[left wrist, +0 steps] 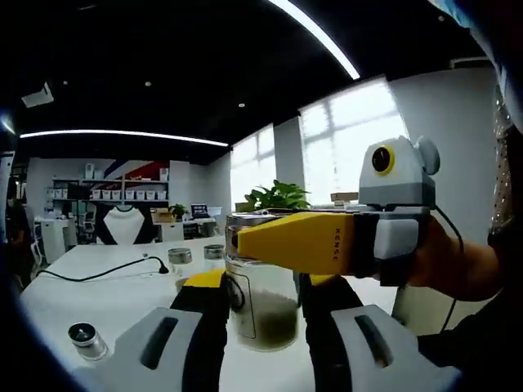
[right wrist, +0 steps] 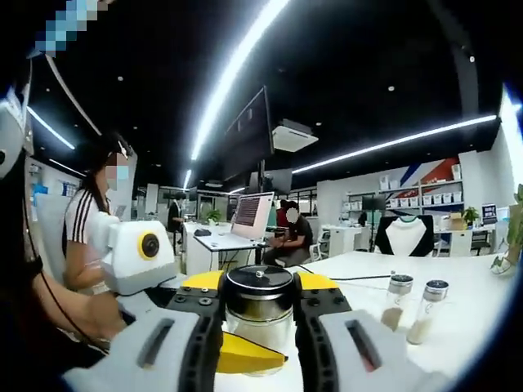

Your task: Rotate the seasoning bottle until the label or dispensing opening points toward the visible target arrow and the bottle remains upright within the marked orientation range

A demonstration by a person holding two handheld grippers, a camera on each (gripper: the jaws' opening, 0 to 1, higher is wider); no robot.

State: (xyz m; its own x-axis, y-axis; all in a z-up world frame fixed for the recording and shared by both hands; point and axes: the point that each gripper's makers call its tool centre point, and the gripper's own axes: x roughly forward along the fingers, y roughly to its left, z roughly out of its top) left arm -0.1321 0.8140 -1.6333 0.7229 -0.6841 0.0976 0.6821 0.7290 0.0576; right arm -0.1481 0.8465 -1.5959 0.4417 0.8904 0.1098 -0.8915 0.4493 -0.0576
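Observation:
A glass seasoning bottle point(left wrist: 263, 314) with dark seasoning in its lower part stands upright on the white table point(left wrist: 106, 298). My left gripper point(left wrist: 261, 282) is shut on the bottle's glass body, one black jaw on each side. From the right, my right gripper point(left wrist: 274, 237) reaches in, its yellow jaw laid across the bottle's top. In the right gripper view the black round lid point(right wrist: 260, 279) sits between the yellow-tipped jaws of my right gripper point(right wrist: 260, 286), which is shut on it. Below the lid, a yellow jaw of the left gripper point(right wrist: 241, 355) presses the glass point(right wrist: 260, 327).
Two small shaker bottles point(right wrist: 398, 298) point(right wrist: 429, 310) stand on the table to the right. A small jar point(left wrist: 86, 339) lies near the left front, and a black cable point(left wrist: 106, 269) crosses the far table. People sit around a laptop point(right wrist: 249, 219) behind.

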